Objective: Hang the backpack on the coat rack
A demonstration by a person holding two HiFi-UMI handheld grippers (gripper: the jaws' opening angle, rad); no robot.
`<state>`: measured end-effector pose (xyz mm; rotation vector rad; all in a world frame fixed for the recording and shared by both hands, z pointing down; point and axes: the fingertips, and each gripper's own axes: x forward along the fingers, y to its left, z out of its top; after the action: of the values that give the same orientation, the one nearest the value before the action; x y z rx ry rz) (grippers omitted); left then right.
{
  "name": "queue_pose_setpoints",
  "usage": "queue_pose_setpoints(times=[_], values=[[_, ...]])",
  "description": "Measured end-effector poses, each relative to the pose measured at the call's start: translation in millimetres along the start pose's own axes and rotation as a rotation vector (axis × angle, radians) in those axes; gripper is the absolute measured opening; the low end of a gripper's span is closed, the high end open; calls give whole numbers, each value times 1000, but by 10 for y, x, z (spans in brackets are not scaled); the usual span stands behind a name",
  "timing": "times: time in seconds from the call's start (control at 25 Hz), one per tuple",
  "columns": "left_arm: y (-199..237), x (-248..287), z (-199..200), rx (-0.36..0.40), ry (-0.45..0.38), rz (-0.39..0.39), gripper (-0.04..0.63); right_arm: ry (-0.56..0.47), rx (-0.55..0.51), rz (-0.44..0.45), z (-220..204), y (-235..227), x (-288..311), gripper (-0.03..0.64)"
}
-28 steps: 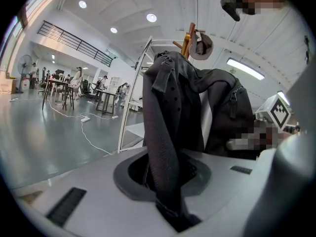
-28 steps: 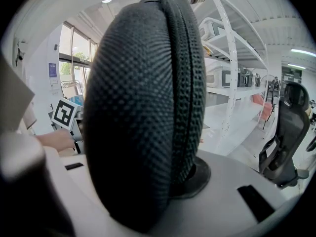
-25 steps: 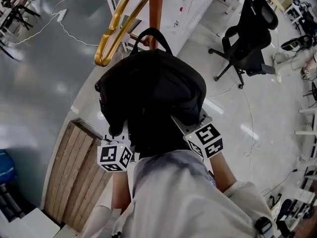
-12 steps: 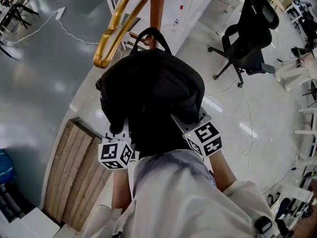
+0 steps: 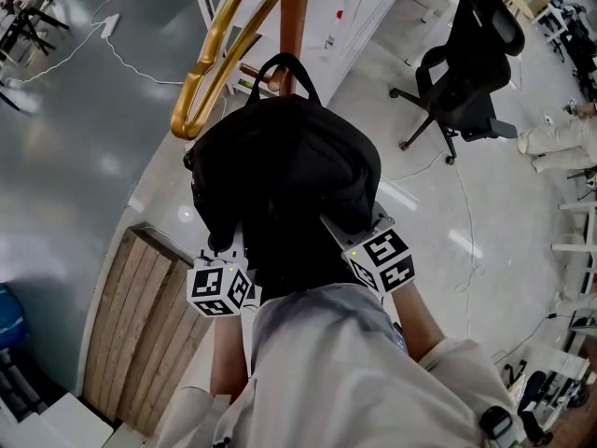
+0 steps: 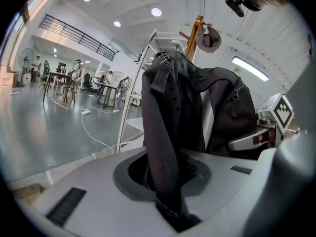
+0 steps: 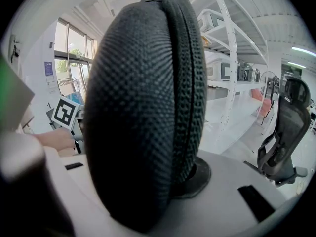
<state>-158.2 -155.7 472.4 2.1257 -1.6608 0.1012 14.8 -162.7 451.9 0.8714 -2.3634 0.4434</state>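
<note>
Holding the black fabric backpack [image 5: 284,171] up in front of the coat rack, the person has both tools engaged on its straps. The left gripper [image 5: 227,250] has its jaws closed on a flat dark webbing shoulder strap [image 6: 160,132], which runs down through the slot between them in the left gripper view. The right gripper [image 5: 347,231] is clamped on the thick padded mesh shoulder strap [image 7: 143,107], which fills most of the right gripper view. Neither tool is empty, and neither stands open.

The bag sits between the two grippers. Its arched black top handle [image 5: 280,63] stands upright just in front of the rack's orange-brown upright pole [image 5: 295,7]. A short brown wooden peg [image 5: 257,71] juts from the pole at about the handle's level. A curved golden metal hook arm [image 5: 210,59] sweeps down to the left of it.

In the head view the handle and the peg overlap, but I cannot tell whether the loop is over the peg or only beside it. The left gripper view shows the bag's top close under the pole's pegs and settles it no better.

As a judgement, the lift and the approach to the rack look done, and the hooking itself is at hand or just short of finished. With both straps gripped, the grippers probably carry the bag's weight. Left to do:
- seat the handle on a peg
- let the bag's weight settle onto the rack
- open both sets of jaws and draw the tools away
</note>
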Motion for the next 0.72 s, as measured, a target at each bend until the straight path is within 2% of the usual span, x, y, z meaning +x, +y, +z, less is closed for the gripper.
queue_pose_setpoints(times=[0.72], values=[[123, 249, -178, -27, 53, 15, 60, 41, 45, -3, -116, -155, 262, 138]])
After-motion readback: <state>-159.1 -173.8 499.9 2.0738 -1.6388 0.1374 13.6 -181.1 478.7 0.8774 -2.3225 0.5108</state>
